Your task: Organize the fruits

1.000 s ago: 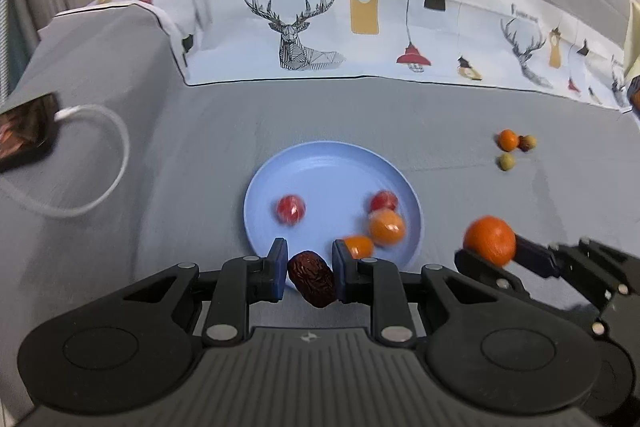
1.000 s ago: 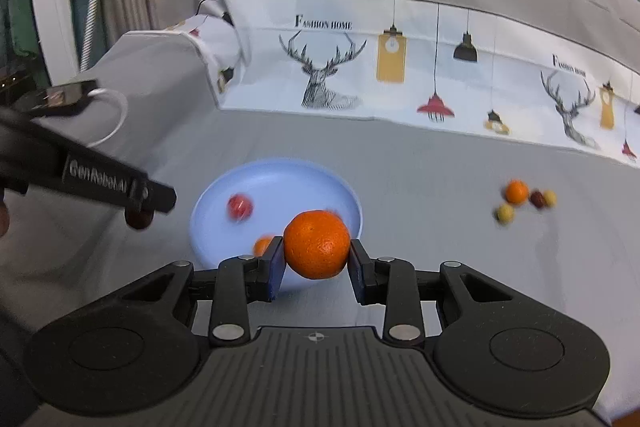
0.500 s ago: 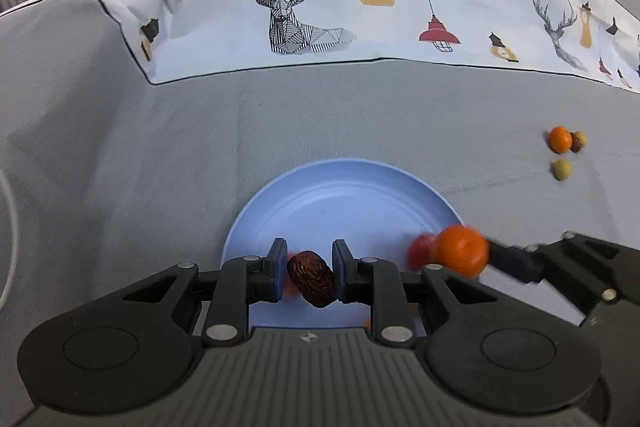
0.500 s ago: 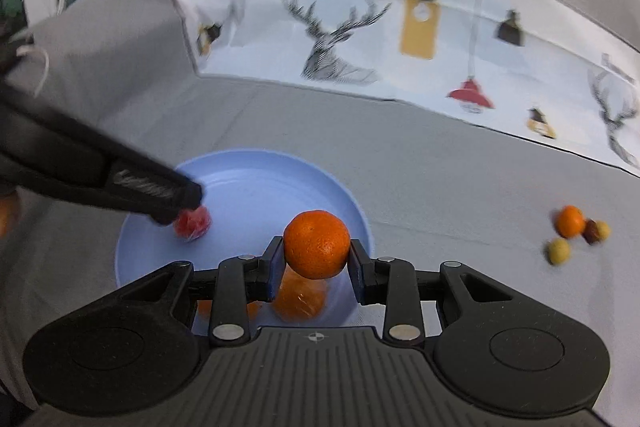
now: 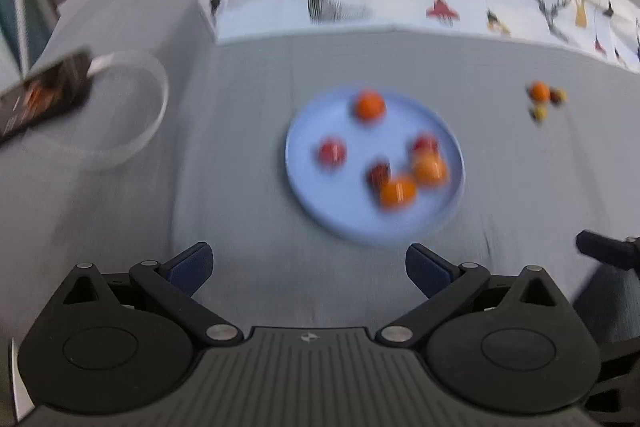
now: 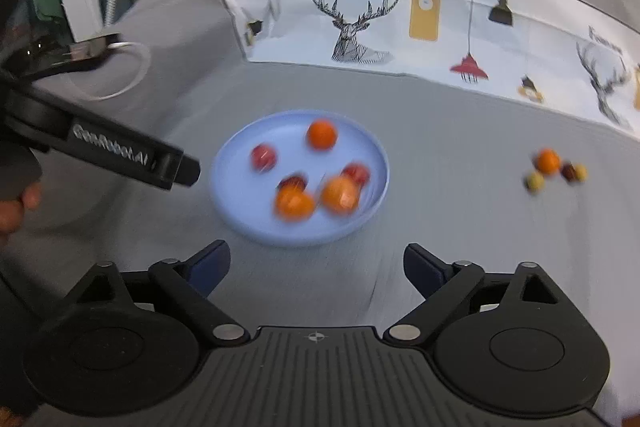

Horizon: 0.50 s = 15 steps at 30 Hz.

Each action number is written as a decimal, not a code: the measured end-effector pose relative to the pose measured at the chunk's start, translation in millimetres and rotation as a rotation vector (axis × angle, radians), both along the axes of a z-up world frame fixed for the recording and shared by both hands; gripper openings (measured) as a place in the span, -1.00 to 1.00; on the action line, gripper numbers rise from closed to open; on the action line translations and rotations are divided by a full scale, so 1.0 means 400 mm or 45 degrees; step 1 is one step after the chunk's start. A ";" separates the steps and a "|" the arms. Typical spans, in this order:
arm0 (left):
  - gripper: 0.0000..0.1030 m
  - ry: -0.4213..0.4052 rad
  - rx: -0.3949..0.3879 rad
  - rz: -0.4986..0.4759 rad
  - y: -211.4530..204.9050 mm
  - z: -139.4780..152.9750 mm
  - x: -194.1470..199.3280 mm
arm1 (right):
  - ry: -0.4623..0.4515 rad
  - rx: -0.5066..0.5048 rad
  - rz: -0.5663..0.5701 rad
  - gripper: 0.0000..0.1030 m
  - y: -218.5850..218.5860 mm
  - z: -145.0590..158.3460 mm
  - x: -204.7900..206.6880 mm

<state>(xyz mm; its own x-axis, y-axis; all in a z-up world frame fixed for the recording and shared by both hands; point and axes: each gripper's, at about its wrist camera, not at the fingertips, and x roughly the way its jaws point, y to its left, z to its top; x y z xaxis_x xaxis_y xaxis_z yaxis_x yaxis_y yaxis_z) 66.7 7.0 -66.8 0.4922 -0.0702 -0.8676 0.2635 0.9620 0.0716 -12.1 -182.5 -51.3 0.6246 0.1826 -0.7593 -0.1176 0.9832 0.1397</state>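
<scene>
A light blue plate (image 5: 312, 131) (image 6: 240, 155) lies on the grey cloth and holds several fruits: a tangerine (image 5: 370, 105) (image 6: 322, 134) at its far side, a dark red date (image 5: 378, 175) (image 6: 293, 183), small red fruits and two orange ones. My left gripper (image 5: 309, 265) is open and empty, back from the plate's near edge. My right gripper (image 6: 316, 263) is open and empty, also just short of the plate. The left gripper's finger (image 6: 132, 157) shows in the right wrist view, left of the plate. Both views are motion-blurred.
A small cluster of loose fruits (image 5: 544, 99) (image 6: 554, 169) lies on the cloth to the right of the plate. A phone with a white cable (image 5: 44, 93) lies at the left. A printed deer-pattern cloth (image 6: 360, 23) drapes the back.
Both grippers opened and pulled back from the plate. The date left my left gripper and the tangerine left my right gripper; both now lie on the plate.
</scene>
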 end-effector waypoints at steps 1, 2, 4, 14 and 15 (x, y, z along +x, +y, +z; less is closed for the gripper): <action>0.99 0.013 -0.002 -0.005 0.007 0.001 -0.030 | 0.001 0.014 -0.009 0.88 -0.001 0.011 -0.038; 0.99 0.021 0.002 -0.008 0.009 0.002 -0.056 | 0.002 0.020 -0.020 0.89 -0.001 0.020 -0.074; 0.99 0.021 0.004 -0.014 0.012 0.004 -0.100 | -0.016 0.005 -0.031 0.90 0.006 0.035 -0.126; 0.99 -0.102 -0.034 -0.045 0.005 0.084 -0.212 | -0.172 -0.053 -0.050 0.94 0.013 0.116 -0.234; 0.99 -0.108 -0.034 -0.044 0.003 0.090 -0.215 | -0.183 -0.057 -0.043 0.95 0.016 0.122 -0.242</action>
<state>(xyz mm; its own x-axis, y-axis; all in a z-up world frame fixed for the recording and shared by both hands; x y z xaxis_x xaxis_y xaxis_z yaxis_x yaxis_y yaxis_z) -19.5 8.1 -30.8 0.5608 -0.1108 -0.8205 0.2906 0.9543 0.0697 -108.7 -176.3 -2.6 0.7326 0.1276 -0.6686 -0.0997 0.9918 0.0800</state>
